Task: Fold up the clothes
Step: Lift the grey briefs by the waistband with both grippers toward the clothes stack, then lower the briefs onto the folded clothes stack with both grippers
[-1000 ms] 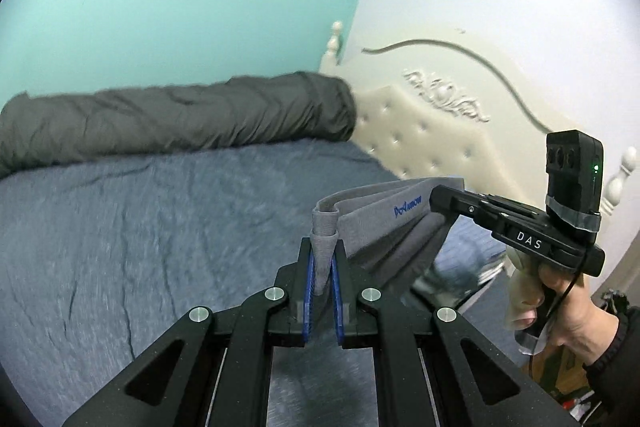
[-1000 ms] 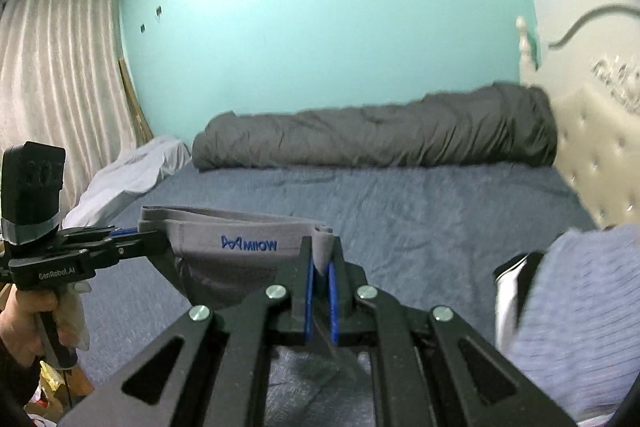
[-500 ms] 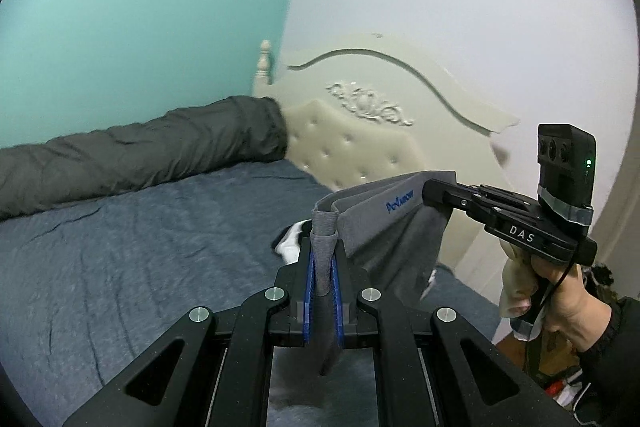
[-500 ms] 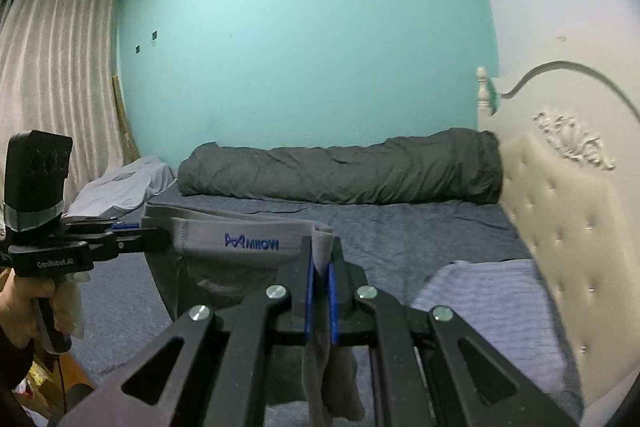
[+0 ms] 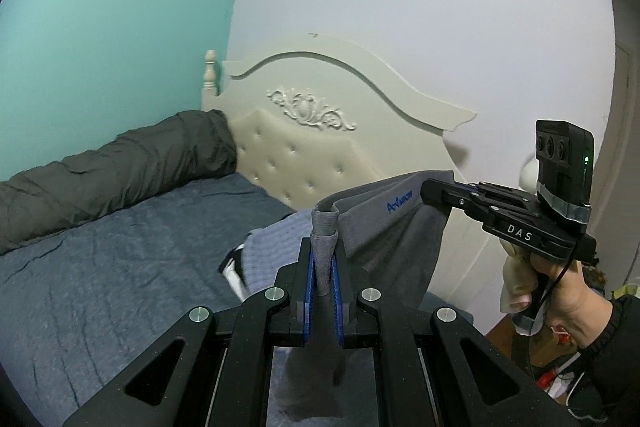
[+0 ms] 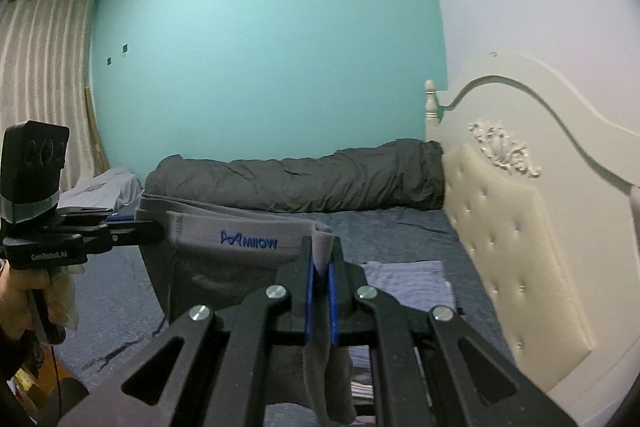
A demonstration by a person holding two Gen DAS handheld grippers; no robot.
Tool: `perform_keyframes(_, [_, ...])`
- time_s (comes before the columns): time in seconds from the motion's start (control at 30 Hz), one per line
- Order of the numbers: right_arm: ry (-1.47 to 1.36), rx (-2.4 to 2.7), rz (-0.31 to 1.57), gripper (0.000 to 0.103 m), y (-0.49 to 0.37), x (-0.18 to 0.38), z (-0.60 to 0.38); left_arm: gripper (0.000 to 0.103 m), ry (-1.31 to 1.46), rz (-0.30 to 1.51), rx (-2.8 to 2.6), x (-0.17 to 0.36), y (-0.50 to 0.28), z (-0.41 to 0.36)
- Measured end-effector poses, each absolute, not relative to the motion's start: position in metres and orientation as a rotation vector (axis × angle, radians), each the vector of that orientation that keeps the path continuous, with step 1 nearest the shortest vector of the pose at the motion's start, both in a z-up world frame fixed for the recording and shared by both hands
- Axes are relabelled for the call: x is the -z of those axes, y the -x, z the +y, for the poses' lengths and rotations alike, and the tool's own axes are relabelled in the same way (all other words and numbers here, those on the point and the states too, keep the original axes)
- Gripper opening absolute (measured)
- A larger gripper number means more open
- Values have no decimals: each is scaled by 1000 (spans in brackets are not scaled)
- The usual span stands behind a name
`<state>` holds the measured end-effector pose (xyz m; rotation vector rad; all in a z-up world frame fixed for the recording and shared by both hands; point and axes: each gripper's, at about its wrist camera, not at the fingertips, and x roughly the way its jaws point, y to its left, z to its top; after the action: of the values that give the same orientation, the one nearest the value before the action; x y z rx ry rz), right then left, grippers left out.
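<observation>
Right wrist view: grey shorts (image 6: pixel 224 247) hang mid-frame above the blue bed (image 6: pixel 400 227), waistband stretched level between left gripper (image 6: pixel 154 225) and right gripper (image 6: pixel 320 267), both clamped on it; teal wall (image 6: pixel 260 47) behind.

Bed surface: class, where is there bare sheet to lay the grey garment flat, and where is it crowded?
Free: the blue sheet between the rolled dark duvet and the held grey garment, stretching away from the headboard. Crowded: the corner by the headboard, where a folded striped garment lies.
</observation>
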<state>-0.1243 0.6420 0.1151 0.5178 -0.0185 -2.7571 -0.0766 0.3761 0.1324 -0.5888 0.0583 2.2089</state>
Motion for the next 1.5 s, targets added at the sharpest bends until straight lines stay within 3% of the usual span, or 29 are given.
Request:
perform_keyframes(0.53, [-554, 2833, -19, 5, 148, -115, 705, 8, 644, 77, -2163, -121, 119, 451])
perform_keyframes(1.5, [-910, 2766, 148, 5, 372, -11, 734, 8, 982, -1, -2162, 1, 341, 512])
